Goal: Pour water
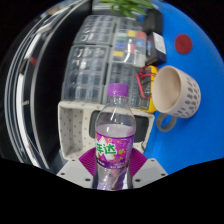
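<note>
A clear plastic bottle [115,135] with a purple cap and a purple label stands upright between my fingers. My gripper [111,163] is shut on the bottle; both purple pads [83,160] press against its lower body at the label. A beige mug [176,93] with a handle lies beyond the bottle to the right, on a blue table surface [200,65], its opening facing me.
A white perforated basket [78,125] stands right behind the bottle. A clear plastic storage box [105,55] holding small items sits further back. A red round thing [183,43] lies on the blue surface far right. A green plant [128,8] is at the far back.
</note>
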Motion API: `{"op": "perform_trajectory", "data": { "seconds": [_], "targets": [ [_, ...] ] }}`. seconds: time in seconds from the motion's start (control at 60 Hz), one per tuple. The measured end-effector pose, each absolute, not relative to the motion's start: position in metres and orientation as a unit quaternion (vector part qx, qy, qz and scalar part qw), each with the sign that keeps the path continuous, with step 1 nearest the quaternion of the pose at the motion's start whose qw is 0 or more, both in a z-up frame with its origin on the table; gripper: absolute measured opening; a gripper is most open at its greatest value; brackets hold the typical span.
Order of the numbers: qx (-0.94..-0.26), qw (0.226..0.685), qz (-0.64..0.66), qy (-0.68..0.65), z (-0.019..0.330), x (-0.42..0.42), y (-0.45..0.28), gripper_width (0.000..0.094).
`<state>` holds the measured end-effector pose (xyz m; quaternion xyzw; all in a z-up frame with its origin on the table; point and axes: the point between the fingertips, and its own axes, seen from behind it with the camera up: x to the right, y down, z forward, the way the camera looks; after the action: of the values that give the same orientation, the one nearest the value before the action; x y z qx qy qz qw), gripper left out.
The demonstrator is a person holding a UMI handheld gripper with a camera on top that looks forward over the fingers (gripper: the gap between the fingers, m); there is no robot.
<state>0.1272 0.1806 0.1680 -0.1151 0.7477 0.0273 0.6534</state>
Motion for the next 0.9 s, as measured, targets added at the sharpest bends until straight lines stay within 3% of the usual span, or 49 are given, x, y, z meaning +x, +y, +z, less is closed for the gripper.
{"op": "perform_trajectory", "data": {
  "seconds": [0.317,0.467,0.6,0.717,0.9],
  "targets": [
    [0.076,0.633,0.175,0.75,0.155,0.153,0.161,0.0397],
    [0.1,0.628,0.182,0.75,0.155,0.155,0.153,0.0397],
    [0.044,0.631,0.152,0.759,0.161,0.15,0.154,0.0397],
    [-0.081,0.638,0.056,0.764,0.178,0.146,0.141,0.0397],
    [-0.24,0.629,-0.171,0.719,0.245,0.151,0.059,0.0399]
  ]
}}
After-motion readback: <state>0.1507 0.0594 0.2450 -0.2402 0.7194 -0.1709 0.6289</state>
